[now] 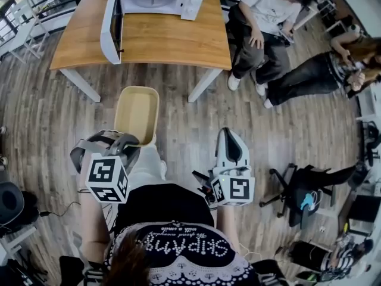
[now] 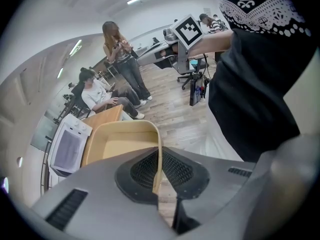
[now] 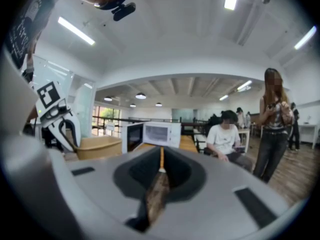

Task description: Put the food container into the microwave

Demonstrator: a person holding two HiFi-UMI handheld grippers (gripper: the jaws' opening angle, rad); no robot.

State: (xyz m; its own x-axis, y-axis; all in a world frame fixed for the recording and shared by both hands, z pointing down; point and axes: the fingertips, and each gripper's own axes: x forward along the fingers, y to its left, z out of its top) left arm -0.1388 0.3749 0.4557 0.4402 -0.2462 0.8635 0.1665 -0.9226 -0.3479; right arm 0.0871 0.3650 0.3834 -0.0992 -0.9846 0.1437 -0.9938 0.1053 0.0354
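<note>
The food container [image 1: 136, 112] is a pale yellow open tub, held out over the wooden floor in front of the person. My left gripper [image 1: 130, 143] is shut on its near wall; in the left gripper view the pads [image 2: 145, 169] clamp the thin rim of the container [image 2: 120, 141]. The white microwave [image 1: 149, 2] stands on a wooden table [image 1: 166, 40] ahead, its door [image 1: 111, 25] swung open to the left. My right gripper [image 1: 230, 134] hangs to the right of the container with its jaws shut and nothing between them, pointing toward the microwave [image 3: 160, 133].
A seated person [image 1: 262, 22] and a second person [image 1: 333, 70] are to the right of the table. An office chair [image 1: 300, 186] stands at the right. The table's white legs [image 1: 80, 83] reach the floor in front of the container.
</note>
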